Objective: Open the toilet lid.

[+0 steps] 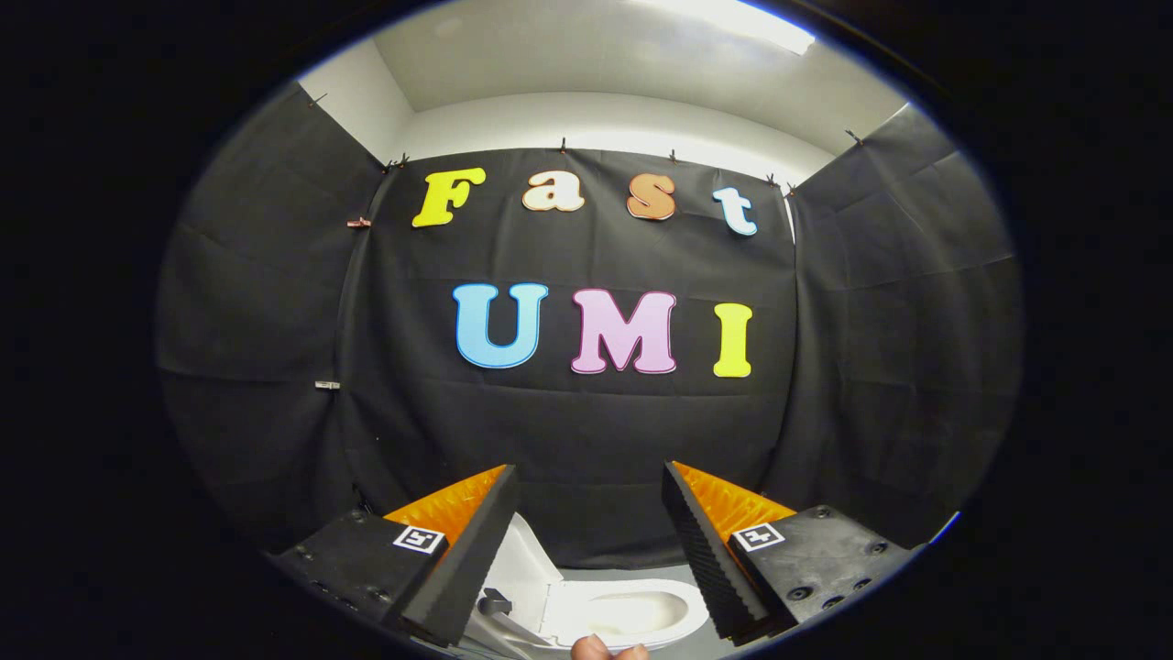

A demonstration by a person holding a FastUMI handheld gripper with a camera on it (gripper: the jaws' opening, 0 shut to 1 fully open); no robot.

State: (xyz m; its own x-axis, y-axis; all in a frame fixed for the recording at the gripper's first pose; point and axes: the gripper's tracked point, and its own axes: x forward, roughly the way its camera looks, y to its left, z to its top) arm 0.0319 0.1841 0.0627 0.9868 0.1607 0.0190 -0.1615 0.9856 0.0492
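Observation:
A white toilet (632, 612) sits low down, seen between my two fingers and below them. Its bowl opening shows, ringed by the white seat. The white lid (530, 566) stands raised, close to my left finger, with a dark hinge piece (495, 602) at its foot. My gripper (588, 469) is open, with a wide gap and nothing between the fingers. It is held above the toilet and points at the black cloth wall, touching nothing. The fingers hide part of the toilet's sides.
Black cloth walls (586, 431) close the booth ahead and on both sides. A grey floor strip (623, 573) lies behind the toilet. A person's fingertips (607, 650) show just below the bowl. A ceiling light (733, 18) glows overhead.

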